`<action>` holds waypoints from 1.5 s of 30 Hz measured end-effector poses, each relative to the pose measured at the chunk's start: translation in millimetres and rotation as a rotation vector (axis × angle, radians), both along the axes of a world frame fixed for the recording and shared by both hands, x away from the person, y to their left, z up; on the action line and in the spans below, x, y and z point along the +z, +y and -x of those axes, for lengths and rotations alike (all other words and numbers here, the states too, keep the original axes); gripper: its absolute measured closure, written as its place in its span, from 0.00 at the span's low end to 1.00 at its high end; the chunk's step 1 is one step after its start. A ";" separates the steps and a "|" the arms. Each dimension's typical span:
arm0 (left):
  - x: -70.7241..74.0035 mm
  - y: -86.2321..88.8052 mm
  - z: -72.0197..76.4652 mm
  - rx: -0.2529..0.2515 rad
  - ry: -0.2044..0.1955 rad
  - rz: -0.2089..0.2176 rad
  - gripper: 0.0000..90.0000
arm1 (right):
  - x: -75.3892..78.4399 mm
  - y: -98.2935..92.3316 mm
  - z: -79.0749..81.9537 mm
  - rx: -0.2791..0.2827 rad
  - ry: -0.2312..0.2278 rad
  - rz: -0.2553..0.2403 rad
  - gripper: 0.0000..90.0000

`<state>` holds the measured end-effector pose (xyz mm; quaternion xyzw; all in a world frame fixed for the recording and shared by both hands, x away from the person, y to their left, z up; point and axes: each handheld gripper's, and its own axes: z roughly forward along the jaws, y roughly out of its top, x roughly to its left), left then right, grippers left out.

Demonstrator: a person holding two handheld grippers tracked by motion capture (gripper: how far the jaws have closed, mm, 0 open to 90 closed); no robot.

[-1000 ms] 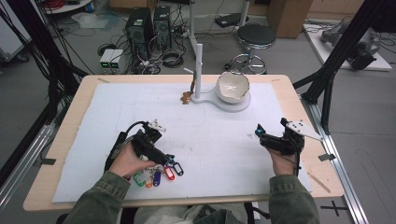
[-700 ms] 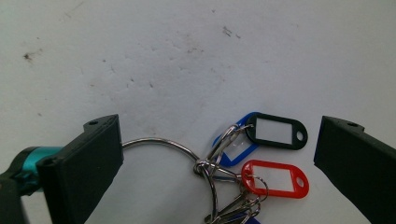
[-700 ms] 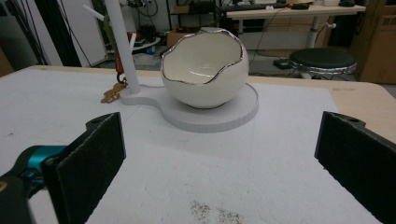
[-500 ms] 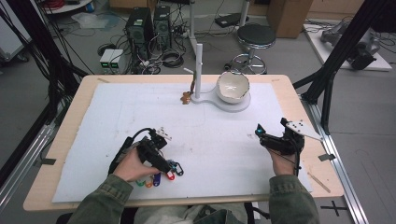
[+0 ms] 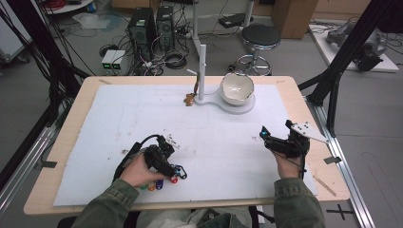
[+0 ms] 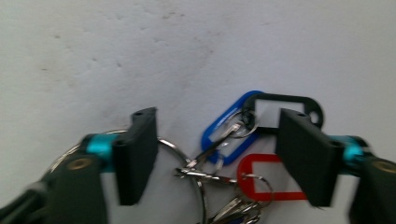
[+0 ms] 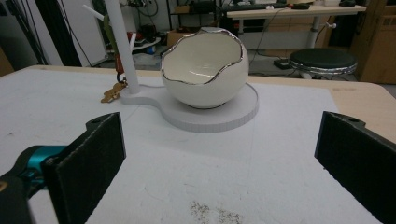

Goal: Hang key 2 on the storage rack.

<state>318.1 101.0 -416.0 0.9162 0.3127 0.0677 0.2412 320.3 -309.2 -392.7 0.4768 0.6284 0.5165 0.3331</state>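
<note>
A bunch of keys (image 6: 219, 179) on a metal ring lies on the white mat, with blue (image 6: 224, 133), black (image 6: 289, 105) and red (image 6: 261, 179) plastic tags. In the high view the coloured tags (image 5: 161, 182) lie near the table's front edge, partly under my left hand. My left gripper (image 6: 217, 154) is open, with one jaw on each side of the ring and the tags, just above the mat. It sits at the front left in the high view (image 5: 177, 170). My right gripper (image 5: 275, 129) is open at the front right, with nothing between its jaws (image 7: 224, 154).
A white egg-shaped bowl (image 7: 204, 70) with a silver rim stands on a flat white base (image 7: 243, 112) at the back centre (image 5: 236, 88). A white post (image 5: 202, 66) rises beside it, with a small brass object (image 5: 190, 99) at its foot. A white mat (image 5: 142, 114) covers the wooden table.
My left gripper has swung toward the table's front edge and come down over the key bunch, which now lies between its jaws. The right gripper has stayed put.
</note>
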 end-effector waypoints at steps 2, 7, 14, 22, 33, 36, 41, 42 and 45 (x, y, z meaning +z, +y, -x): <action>0.2 2.9 0.6 0.010 -0.019 0.003 0.56 | 0.0 0.2 0.0 0.000 0.001 0.000 0.01; 1.2 3.5 8.9 -0.020 -0.065 -0.031 0.74 | -0.1 1.0 0.1 0.000 0.003 -0.002 0.01; 2.0 7.1 6.4 0.001 -0.068 -0.015 0.94 | 0.0 0.9 0.2 0.000 0.003 -0.001 0.01; 3.5 13.5 3.8 0.013 -0.060 0.033 0.97 | 0.1 -0.3 0.0 -0.001 -0.001 -0.003 0.01; 7.3 25.7 3.8 0.036 -0.033 0.104 1.00 | 0.2 -0.3 0.5 -0.001 0.000 -0.004 0.01; 11.2 31.2 3.2 0.049 -0.024 0.151 1.00 | 0.2 -0.3 0.4 -0.002 0.001 -0.007 0.01; 15.2 40.3 1.8 0.070 -0.019 0.192 1.00 | 0.2 -0.8 0.0 -0.002 -0.003 -0.004 0.01; 16.3 42.0 1.7 0.075 -0.014 0.204 1.00 | 0.2 -0.5 0.1 -0.002 -0.001 -0.005 0.01; 20.7 47.4 1.5 0.090 -0.014 0.247 1.00 | 0.2 -0.8 0.0 -0.001 -0.003 -0.004 0.01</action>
